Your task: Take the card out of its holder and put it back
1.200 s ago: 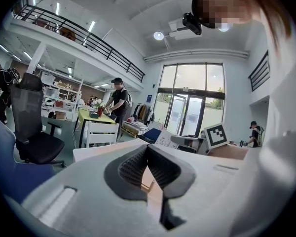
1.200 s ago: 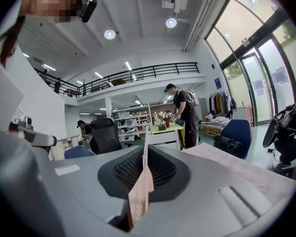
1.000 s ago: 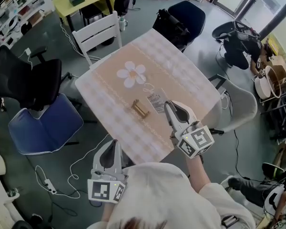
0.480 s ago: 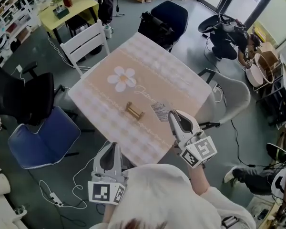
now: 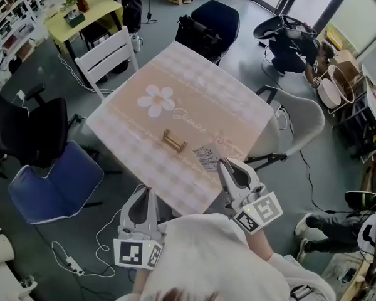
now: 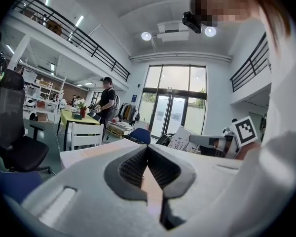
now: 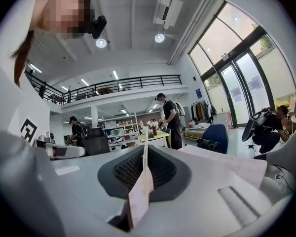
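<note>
Checked bench (image 5: 194,86) bears the holder (image 5: 174,141) ahead and left of the right tongs (image 5: 224,163), which clench the card (image 5: 207,158) at their tips, clear of the holder; left tongs (image 5: 144,193), clenched empty, hover off the bench's near edge.

You are in a tall, open workspace, part office and part workshop. A railed mezzanine (image 7: 123,82) runs overhead, glass doors (image 6: 175,102) fill the far wall, stocked shelves (image 5: 6,11) line the left, and office chairs (image 5: 25,127) ring your table (image 5: 219,93).
</note>
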The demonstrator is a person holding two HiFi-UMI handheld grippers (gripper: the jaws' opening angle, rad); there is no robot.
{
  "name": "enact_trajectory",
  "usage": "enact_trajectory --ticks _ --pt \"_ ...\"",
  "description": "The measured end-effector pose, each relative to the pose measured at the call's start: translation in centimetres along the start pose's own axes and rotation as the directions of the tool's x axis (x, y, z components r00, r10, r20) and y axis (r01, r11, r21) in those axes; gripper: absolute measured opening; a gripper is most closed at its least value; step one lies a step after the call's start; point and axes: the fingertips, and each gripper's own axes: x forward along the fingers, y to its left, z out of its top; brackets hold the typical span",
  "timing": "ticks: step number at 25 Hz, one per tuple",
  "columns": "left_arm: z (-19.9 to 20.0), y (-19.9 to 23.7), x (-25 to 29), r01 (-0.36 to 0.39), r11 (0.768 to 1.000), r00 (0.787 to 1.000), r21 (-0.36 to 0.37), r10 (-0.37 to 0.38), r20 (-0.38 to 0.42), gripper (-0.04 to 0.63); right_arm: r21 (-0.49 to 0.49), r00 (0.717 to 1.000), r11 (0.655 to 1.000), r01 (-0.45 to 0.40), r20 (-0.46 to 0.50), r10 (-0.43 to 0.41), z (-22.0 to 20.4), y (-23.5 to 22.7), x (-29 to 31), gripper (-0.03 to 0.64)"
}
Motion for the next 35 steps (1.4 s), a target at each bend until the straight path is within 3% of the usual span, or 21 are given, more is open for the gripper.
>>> enact_trajectory --ticks 17,35 --pt "-0.4 -0.7 -1.1 0.065 0.997 0.998 0.032 -0.065 -0.009 0.000 0.028 0.999 1.000 0.006 -0.052 -0.005 -4.6 3.2 -3.3 0.015" --pt "-0.8 0.1 -0.7 0.108 0.994 0.994 0.003 -0.108 -0.017 0.000 -0.001 0.999 1.000 0.015 -0.050 -0.015 -4.3 4.0 -2.4 0.015"
